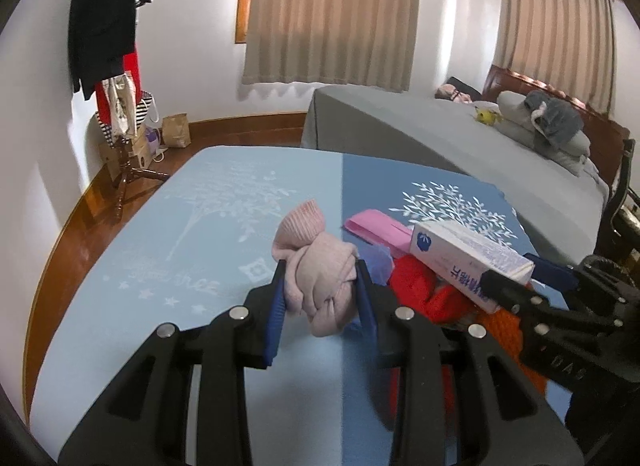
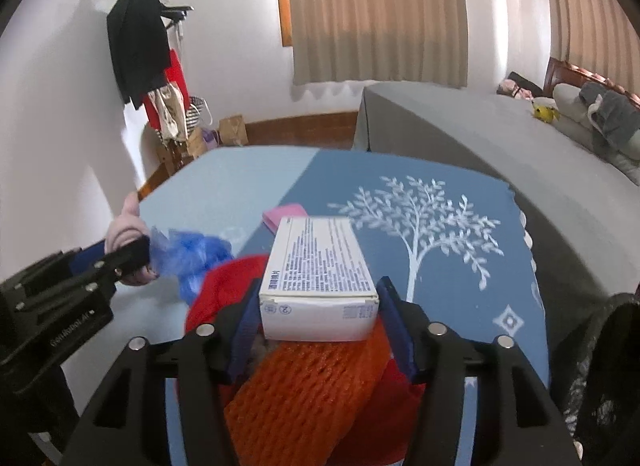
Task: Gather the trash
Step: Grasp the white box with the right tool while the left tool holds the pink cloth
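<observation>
Right gripper (image 2: 318, 316) clamps white box (image 2: 318, 266), seemingly above orange netting (image 2: 304, 390).

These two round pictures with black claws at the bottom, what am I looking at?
Each claw is a hand-held gripper; a person carries one in each hand, each with a wide-angle camera looking along its two fingers. So one picture is the left gripper's view and the other the right's.

The left gripper is closed on a pink knitted bundle. The right gripper is closed on a white printed box.

Below them is a table with a blue tree-print cloth. On it lie red fabric, orange foam netting, crumpled blue plastic and a pink packet.
</observation>
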Action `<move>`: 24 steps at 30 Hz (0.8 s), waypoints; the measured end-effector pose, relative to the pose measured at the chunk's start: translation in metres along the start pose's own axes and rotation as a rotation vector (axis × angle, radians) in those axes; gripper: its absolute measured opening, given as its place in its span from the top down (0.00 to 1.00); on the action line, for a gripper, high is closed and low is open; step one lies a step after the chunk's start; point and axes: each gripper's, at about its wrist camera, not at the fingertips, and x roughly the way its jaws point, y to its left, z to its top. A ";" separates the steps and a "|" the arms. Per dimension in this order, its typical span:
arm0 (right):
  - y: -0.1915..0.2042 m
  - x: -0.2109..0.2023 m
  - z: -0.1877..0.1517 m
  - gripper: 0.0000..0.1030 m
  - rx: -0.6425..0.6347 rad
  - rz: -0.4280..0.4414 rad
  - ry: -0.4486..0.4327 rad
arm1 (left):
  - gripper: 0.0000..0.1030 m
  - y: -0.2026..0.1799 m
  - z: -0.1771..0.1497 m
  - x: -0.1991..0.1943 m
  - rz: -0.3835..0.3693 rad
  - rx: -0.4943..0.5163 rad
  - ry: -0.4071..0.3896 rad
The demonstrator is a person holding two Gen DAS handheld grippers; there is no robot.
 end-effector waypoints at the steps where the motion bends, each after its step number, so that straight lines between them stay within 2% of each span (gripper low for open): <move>1: -0.001 0.000 -0.002 0.41 0.005 0.002 0.003 | 0.70 -0.002 -0.001 0.001 -0.002 0.003 0.003; 3: -0.004 -0.002 -0.001 0.28 0.007 -0.004 -0.007 | 0.70 -0.004 -0.001 0.002 -0.005 0.006 0.006; 5: -0.005 -0.007 0.001 0.19 0.009 -0.032 -0.037 | 0.70 -0.004 0.000 0.002 -0.005 0.007 0.004; 8: -0.006 -0.012 0.005 0.14 0.012 -0.040 -0.064 | 0.70 -0.004 0.001 0.001 -0.003 0.010 -0.002; 13: -0.011 -0.009 0.014 0.14 0.063 0.000 -0.055 | 0.70 -0.005 0.004 0.001 0.003 0.016 -0.013; 19: -0.012 0.010 0.023 0.15 0.063 -0.012 -0.018 | 0.69 -0.007 0.004 0.004 0.002 0.017 -0.006; 24: -0.012 0.030 0.020 0.21 0.066 -0.001 0.041 | 0.69 -0.008 0.004 0.007 0.000 0.018 -0.003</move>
